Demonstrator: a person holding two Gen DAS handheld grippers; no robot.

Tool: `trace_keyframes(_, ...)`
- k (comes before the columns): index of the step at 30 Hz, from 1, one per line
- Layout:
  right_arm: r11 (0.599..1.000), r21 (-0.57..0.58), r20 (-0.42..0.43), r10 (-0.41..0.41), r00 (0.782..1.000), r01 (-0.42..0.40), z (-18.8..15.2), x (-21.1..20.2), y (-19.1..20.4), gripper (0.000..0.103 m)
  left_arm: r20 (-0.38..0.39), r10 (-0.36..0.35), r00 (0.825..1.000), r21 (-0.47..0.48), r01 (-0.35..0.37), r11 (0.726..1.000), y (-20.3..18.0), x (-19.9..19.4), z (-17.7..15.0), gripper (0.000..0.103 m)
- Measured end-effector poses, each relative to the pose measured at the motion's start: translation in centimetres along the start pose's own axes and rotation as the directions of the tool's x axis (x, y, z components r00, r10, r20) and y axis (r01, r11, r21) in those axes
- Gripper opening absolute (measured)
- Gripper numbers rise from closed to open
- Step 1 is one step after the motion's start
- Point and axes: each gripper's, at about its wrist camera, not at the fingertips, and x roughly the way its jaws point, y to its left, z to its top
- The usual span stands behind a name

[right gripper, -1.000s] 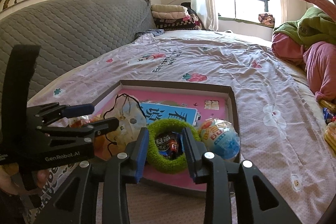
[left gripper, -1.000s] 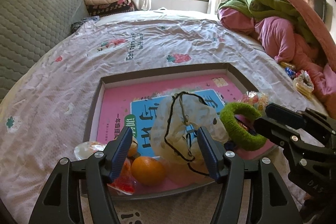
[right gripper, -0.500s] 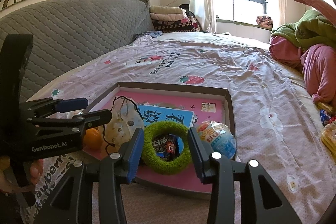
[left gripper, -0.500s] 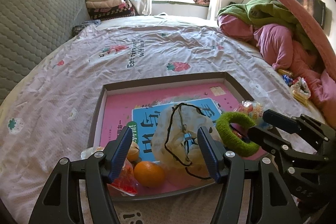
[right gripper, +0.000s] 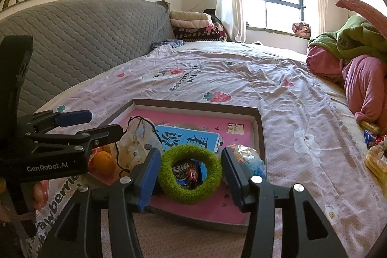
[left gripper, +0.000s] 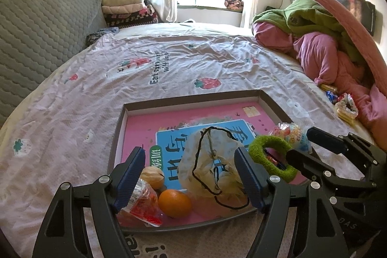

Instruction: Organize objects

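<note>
Bed (left gripper: 169, 79) carries shallow cardboard box (left gripper: 193, 98), pink-lined. At its near edge, left to right: orange (left gripper: 174, 202), drawstring pouch (left gripper: 212, 161), green fuzzy ring (right gripper: 191, 175), capsule toy (right gripper: 249, 158). Left hand-held gripper (left gripper: 191, 175) spread wide around pouch. Right hand-held gripper (right gripper: 191, 175) spread, fingers flanking ring, not touching.

A shallow box lid (left gripper: 191, 99) is laid on the bed (left gripper: 72, 117), near its near edge. Inside it, along the near side, a wrapped snack (left gripper: 142, 206) is found at the left, an orange (left gripper: 174, 202) just right of it and a walnut (left gripper: 152, 174) just behind — then a drawstring pouch (left gripper: 212, 166) in the middle, a ring (left gripper: 272, 155) further right, and a wrapped ball (left gripper: 291, 133) at the far right. A heap of bedding (left gripper: 321, 40) is piled at the far right.
</note>
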Motion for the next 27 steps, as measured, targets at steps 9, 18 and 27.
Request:
trace_keyframes(9, 1.0, -0.01, 0.032, -0.017, 0.999, 0.017, 0.3, -0.8, 0.1, 0.057, 0.02, 0.021, 1.0, 0.005, -0.021, 1.0, 0.0, -0.9, 0.2, 0.077)
trace_keyframes(18, 0.999, -0.018, 0.065, -0.028, 0.997, 0.029, 0.8, -2.0, 0.4, 0.058, 0.041, 0.036, 0.998, 0.0, -0.036, 0.999, 0.2, -2.2, 0.4, 0.077)
trace_keyframes(27, 0.999, -0.028, 0.097, -0.029, 0.995, 0.032, 1.3, -3.4, 1.0, 0.058, 0.045, 0.042, 0.998, -0.012, -0.041, 0.999, 0.4, -3.6, 0.1, 0.077)
